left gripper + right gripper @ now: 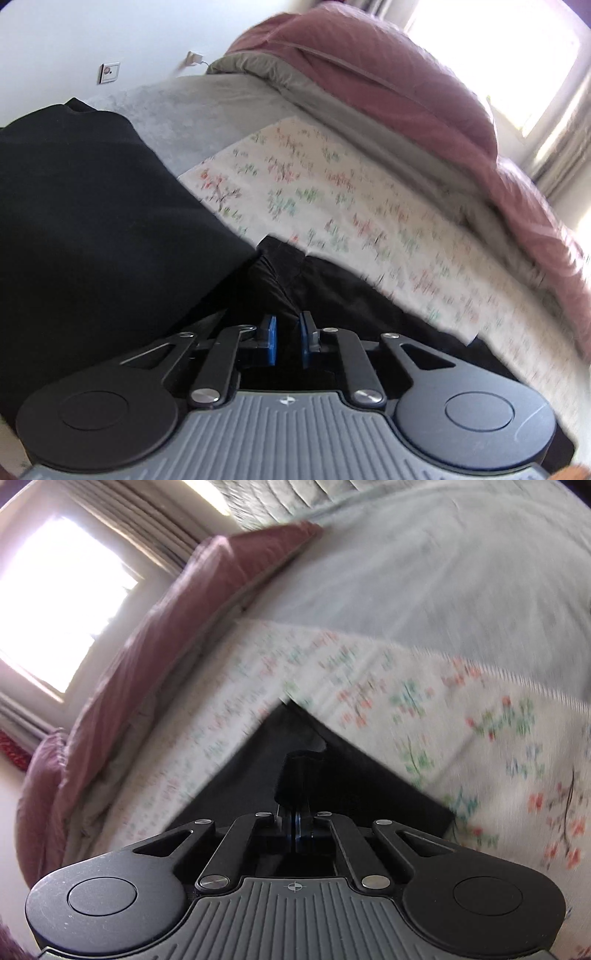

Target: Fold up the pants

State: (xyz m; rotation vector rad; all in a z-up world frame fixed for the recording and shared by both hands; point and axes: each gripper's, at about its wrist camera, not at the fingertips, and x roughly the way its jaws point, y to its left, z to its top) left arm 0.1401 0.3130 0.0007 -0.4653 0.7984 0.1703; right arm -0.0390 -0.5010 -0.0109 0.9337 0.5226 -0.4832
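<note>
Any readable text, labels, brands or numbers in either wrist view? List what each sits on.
No readable text in either view.
Left tool body: a small crosshair mark, no letters.
Right tool body: the same mark, no letters.
Wall plate: a red blur, unreadable.
Floral sheet: pattern only.

Bright daylight pours in from the window (62, 602), so white it hides the glass. The flowered sheet (443, 720) near it looks smeared and blurry. Picture edges bend round.

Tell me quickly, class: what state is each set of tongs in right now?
Left tongs: closed on a fold of the black pants.
Right tongs: shut tight on a bunched piece of the black pants.
</note>
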